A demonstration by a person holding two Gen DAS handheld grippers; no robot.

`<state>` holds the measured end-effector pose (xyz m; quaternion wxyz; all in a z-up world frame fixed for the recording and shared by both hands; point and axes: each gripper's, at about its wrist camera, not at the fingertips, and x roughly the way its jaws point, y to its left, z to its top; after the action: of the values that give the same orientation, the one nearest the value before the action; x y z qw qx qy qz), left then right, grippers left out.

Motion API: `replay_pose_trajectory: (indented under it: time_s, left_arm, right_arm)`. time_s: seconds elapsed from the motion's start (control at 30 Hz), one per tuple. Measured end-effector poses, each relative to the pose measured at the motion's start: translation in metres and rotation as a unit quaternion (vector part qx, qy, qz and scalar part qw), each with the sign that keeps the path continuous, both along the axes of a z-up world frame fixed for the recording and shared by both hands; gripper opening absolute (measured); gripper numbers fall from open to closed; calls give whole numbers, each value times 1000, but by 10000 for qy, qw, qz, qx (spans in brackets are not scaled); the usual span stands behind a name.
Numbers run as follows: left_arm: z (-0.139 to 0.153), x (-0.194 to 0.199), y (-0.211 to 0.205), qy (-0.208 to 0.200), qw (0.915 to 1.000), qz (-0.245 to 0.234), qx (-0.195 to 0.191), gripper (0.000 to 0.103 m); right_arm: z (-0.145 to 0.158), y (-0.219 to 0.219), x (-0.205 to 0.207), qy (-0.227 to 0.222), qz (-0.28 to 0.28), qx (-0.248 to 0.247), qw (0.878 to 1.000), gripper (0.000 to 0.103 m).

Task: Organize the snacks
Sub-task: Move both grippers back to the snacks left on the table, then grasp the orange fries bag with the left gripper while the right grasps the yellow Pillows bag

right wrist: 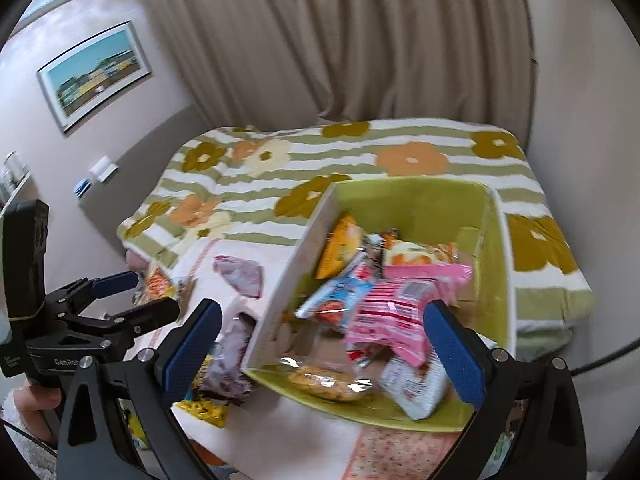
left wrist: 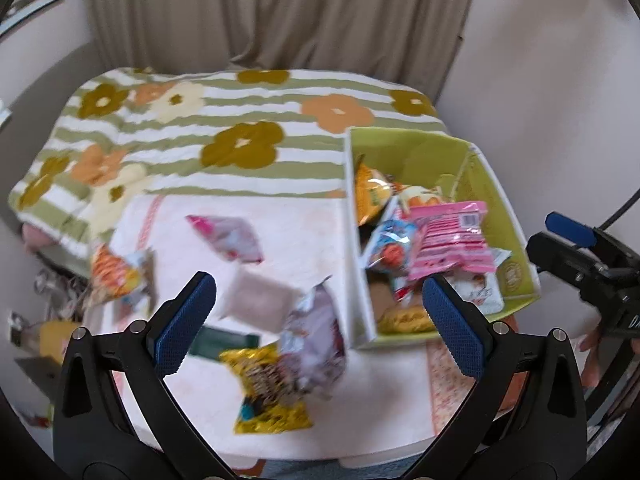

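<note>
A green-lined box (left wrist: 496,200) (right wrist: 424,208) stands on the white table and holds several snack packs, with a pink pack (left wrist: 450,240) (right wrist: 394,314) on top. Loose packs lie on the table to its left: a yellow one (left wrist: 268,392), a purple-white one (left wrist: 314,340), a pale one (left wrist: 256,300), a pink-white one (left wrist: 228,236) and an orange one (left wrist: 114,272). My left gripper (left wrist: 320,320) is open and empty above the loose packs. My right gripper (right wrist: 324,348) is open and empty over the box's near side.
A bed with a green-striped flower blanket (left wrist: 224,128) (right wrist: 360,160) lies behind the table, with a beige curtain (left wrist: 280,12) beyond. The right gripper shows at the right edge of the left wrist view (left wrist: 576,248). Clutter lies on the floor at left (left wrist: 40,320).
</note>
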<state>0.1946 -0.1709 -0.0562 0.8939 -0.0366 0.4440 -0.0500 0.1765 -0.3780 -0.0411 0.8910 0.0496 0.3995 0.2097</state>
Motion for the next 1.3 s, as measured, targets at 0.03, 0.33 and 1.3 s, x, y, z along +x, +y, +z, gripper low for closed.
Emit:
replay_pose_trajectory:
  time_s: [0.03, 0.33, 1.3]
  left_arm:
    - [0, -7, 7, -13, 10000, 77, 18, 102]
    - [1, -45, 81, -147, 9988, 475, -54, 102]
    - [-109, 55, 293, 1022, 9920, -663, -319, 102]
  right_arm:
    - [1, 3, -3, -41, 72, 45, 10000, 101]
    - [4, 60, -25, -213, 439, -79, 9988, 101]
    - [-127, 286, -32, 1141, -420, -131, 9925, 101]
